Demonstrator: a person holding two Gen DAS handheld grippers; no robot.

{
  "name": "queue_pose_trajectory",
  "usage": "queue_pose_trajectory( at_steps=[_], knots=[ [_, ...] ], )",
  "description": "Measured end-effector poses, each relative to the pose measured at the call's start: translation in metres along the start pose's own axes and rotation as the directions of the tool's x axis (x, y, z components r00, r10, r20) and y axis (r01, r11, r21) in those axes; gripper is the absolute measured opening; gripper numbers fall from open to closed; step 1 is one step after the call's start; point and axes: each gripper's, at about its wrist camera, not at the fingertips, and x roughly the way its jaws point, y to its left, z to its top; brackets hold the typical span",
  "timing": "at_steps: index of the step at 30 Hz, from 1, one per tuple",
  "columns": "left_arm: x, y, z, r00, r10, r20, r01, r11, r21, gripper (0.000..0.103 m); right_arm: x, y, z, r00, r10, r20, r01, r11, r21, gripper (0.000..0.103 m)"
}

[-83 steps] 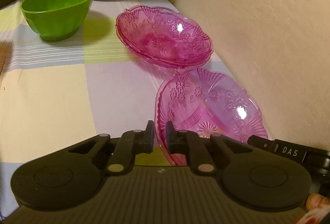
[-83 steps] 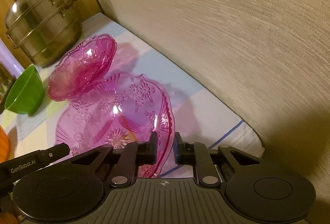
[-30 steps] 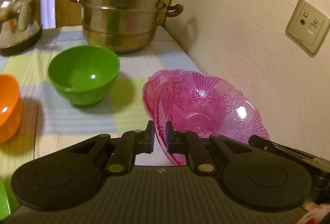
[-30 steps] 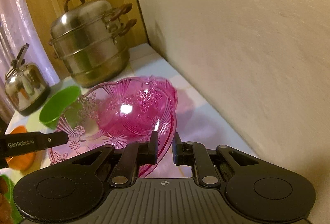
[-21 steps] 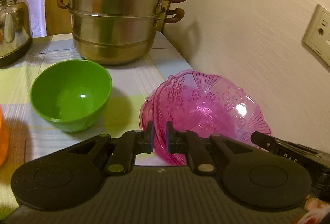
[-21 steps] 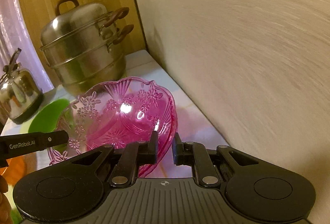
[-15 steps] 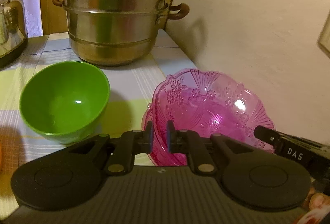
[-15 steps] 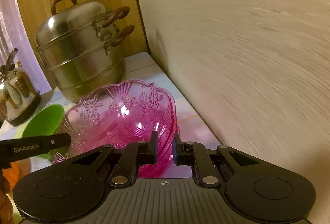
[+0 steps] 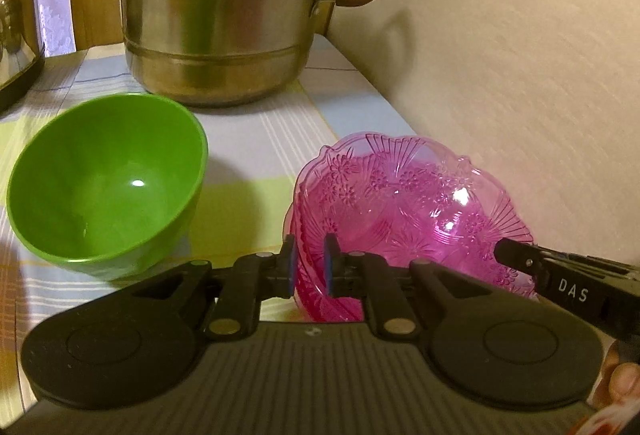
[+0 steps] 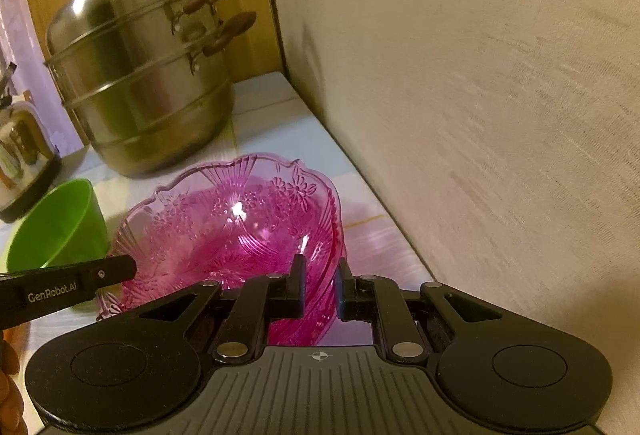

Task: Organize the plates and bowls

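A pink glass plate [image 9: 404, 211] rests nested on a second pink plate of the same pattern, whose rim [image 9: 289, 223] peeks out at the left. My left gripper [image 9: 307, 265] straddles the left rim of the stack, its jaws a little apart around it. My right gripper [image 10: 320, 285] straddles the right rim of the same stack [image 10: 240, 231], jaws likewise a little apart. A green bowl [image 9: 108, 179] stands left of the plates; it also shows in the right wrist view [image 10: 56, 223].
A steel steamer pot [image 9: 224, 19] stands behind the bowl and plates on the checked tablecloth [image 9: 276, 143]. A kettle [image 9: 16, 31] is at the far left. The wall [image 9: 520, 95] runs close along the right of the plates.
Both grippers carried the pink plate forward and lowered it onto the other pink plate. The jaws of both now stand slightly wider around the rim than half a second ago.
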Motion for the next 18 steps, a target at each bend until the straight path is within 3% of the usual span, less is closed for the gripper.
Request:
queue_pose_trajectory(
  at_steps=[6,8,9,10,12,18],
  knots=[
    [0.002,0.0,0.001,1.0,0.002,0.007,-0.002,1.0,0.01,0.012,0.004,0.001,0.002,1.0,-0.004,-0.003,0.004,1.0,-0.006,0.014],
    [0.002,-0.001,0.0,1.0,-0.004,0.012,0.004,1.0,0.016,0.017,0.004,0.001,0.001,1.0,-0.008,0.001,0.008,1.0,-0.011,0.014],
    [0.001,-0.002,0.0,1.0,-0.006,0.017,0.006,1.0,0.019,0.022,0.005,0.001,0.001,1.0,-0.009,0.001,0.009,1.0,-0.012,0.019],
    [0.0,-0.002,-0.001,1.0,-0.007,0.02,0.006,1.0,0.021,0.023,0.005,0.001,0.001,1.0,-0.01,0.005,0.01,1.0,-0.007,0.036],
    [-0.004,-0.002,-0.002,1.0,-0.004,0.026,0.004,1.0,0.017,0.024,0.002,-0.004,0.001,1.0,0.015,0.027,-0.016,0.999,0.03,0.055],
    [-0.024,0.001,-0.004,0.999,-0.012,0.053,0.012,1.0,0.008,0.026,-0.006,-0.009,0.002,0.999,0.021,0.05,-0.024,0.998,0.064,0.056]
  ],
)
